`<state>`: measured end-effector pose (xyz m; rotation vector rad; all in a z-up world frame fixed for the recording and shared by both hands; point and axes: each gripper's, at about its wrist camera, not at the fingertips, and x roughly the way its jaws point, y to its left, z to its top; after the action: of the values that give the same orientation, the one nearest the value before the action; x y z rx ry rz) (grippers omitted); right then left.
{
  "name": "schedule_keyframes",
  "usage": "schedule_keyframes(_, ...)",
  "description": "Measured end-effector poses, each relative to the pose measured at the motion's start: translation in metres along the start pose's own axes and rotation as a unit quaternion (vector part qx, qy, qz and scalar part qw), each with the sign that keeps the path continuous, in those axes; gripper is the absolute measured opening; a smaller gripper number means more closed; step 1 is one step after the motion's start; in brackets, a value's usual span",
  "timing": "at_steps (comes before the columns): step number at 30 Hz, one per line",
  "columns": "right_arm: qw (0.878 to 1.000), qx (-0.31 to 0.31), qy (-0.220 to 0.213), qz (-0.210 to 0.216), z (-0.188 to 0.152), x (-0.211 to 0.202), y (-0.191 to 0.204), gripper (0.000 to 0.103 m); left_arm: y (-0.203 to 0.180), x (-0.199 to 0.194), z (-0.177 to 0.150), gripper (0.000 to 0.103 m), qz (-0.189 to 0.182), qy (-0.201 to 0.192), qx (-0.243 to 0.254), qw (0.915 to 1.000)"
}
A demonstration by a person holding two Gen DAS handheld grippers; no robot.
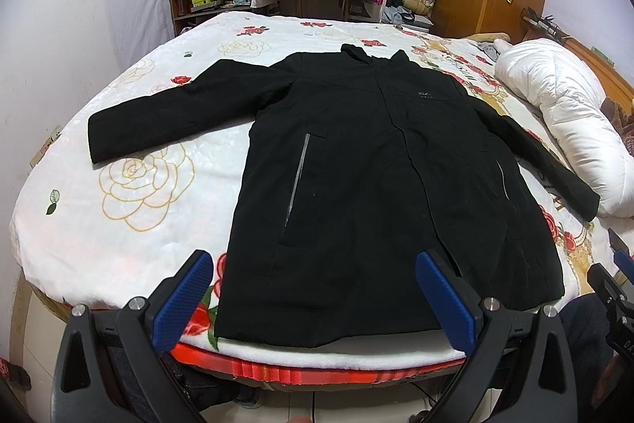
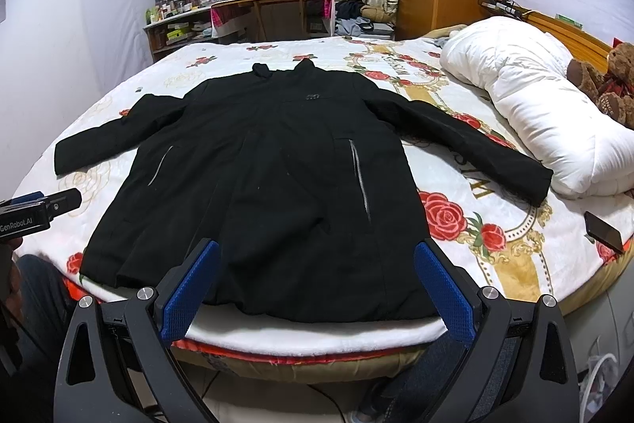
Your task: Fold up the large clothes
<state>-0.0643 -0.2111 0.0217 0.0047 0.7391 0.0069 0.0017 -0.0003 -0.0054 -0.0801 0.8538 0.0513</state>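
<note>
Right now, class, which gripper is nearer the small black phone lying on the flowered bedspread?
Right. The right gripper hangs over the coat's hem, with the small black phone just off to its right; the left gripper is further left, beyond it.

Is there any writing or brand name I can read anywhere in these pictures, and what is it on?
"GenRobot.AI": on the side of the left gripper, seen from the right wrist camera.
"DA": cut-off letters on the right gripper, at the frame edge.
Small chest logo on the black coat: too blurred to read.
Gold lettering on the bedspread: distorted, not readable.
</note>
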Motion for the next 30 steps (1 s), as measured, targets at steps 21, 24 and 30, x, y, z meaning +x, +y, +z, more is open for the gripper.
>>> schedule_keyframes(21,1.0,-0.008,0.008,0.0,0.001,0.007,0.004,0.098,0.001,0.008,-0.001,0.103,0.006,0.003,0.001,1.0)
schedule_keyframes(24,1.0,-0.008,0.009,-0.001,0.001,0.008,0.003,0.098,0.0,0.01,-0.001,0.103,0.007,0.005,0.003,1.0)
schedule_keyframes(30,1.0,-0.008,0.013,-0.002,0.002,0.012,0.002,0.098,-0.002,0.014,0.0,0.103,0.006,0.007,0.007,0.9999)
